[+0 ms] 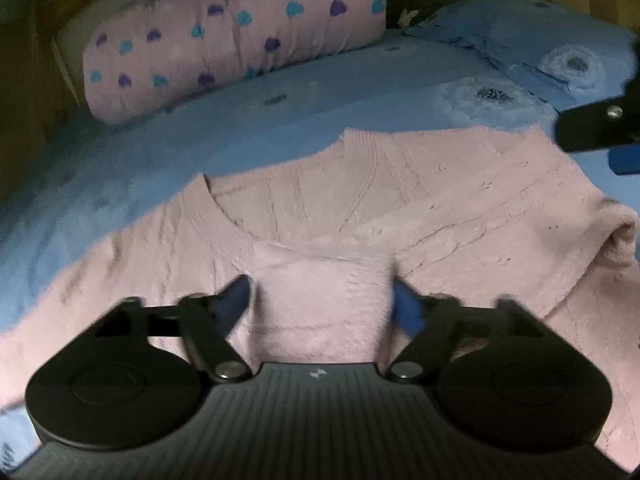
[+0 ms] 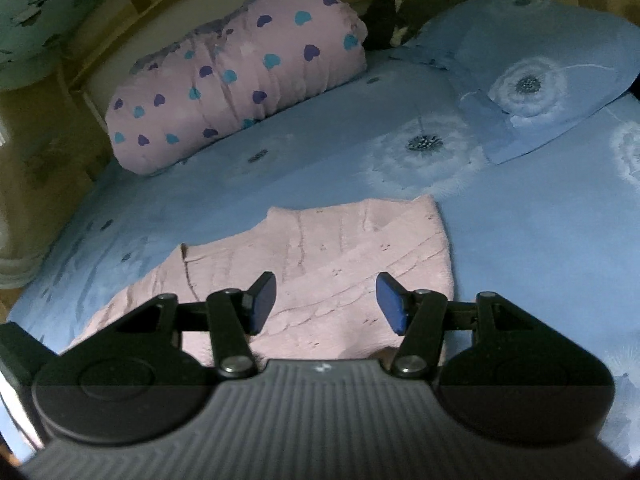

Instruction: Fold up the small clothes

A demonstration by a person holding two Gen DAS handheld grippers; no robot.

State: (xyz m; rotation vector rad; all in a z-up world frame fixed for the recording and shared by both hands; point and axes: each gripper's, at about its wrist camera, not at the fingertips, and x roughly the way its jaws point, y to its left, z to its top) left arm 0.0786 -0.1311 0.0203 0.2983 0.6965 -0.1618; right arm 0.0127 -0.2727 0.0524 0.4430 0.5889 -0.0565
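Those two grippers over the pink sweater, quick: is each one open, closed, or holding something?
Left gripper: jaws apart, sweater fabric bunched between the blurred pads; a grip cannot be told.
Right gripper: open, holding nothing, over the sweater.

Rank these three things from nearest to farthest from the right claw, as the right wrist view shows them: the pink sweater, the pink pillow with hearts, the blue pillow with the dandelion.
1. Pink sweater: directly beneath and ahead of the right claw, on the sheet.
2. and 3. Blue pillow, far right, and pink pillow, far left: too close to call.
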